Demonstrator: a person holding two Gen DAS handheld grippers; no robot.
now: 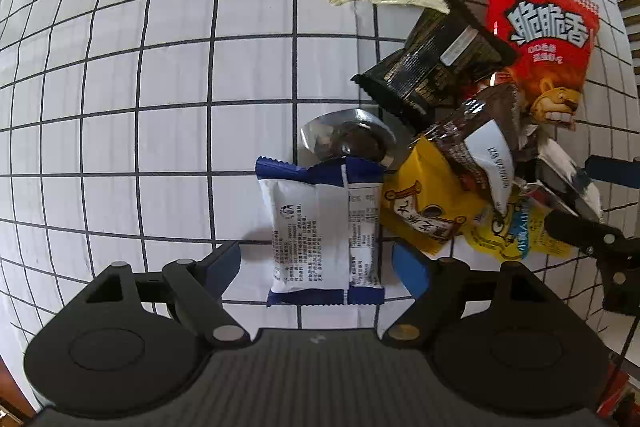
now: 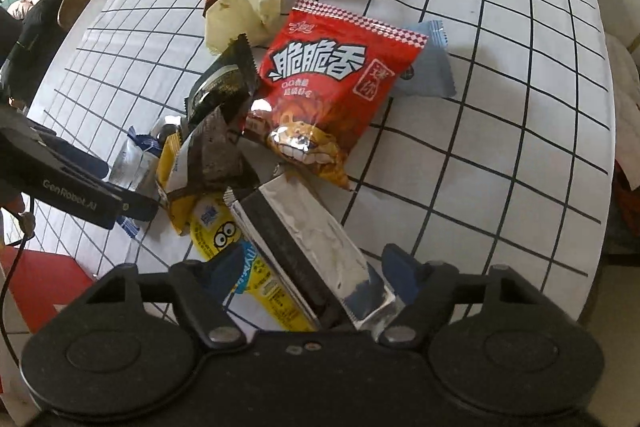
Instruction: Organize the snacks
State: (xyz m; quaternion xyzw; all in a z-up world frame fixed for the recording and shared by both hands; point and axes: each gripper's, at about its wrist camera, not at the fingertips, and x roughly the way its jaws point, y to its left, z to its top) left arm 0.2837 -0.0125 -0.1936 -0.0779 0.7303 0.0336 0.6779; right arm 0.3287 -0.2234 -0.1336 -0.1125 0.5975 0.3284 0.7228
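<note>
Two grippers are hanging over a snack pile on the checked cloth point(image 1: 160, 87). The left gripper point(image 1: 316, 267) is standing wide around a blue-and-white packet point(image 1: 316, 235), not pressing. The right gripper point(image 2: 308, 279) is straddling a silver packet point(image 2: 320, 247); contact unclear. Both packets look light, crinkly and slippery, best pinched mid-body.

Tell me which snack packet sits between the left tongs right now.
The white packet with blue ends. It lies flat apart from the pile, between the left tongs, printed back up; the others are heaped to its right.
</note>
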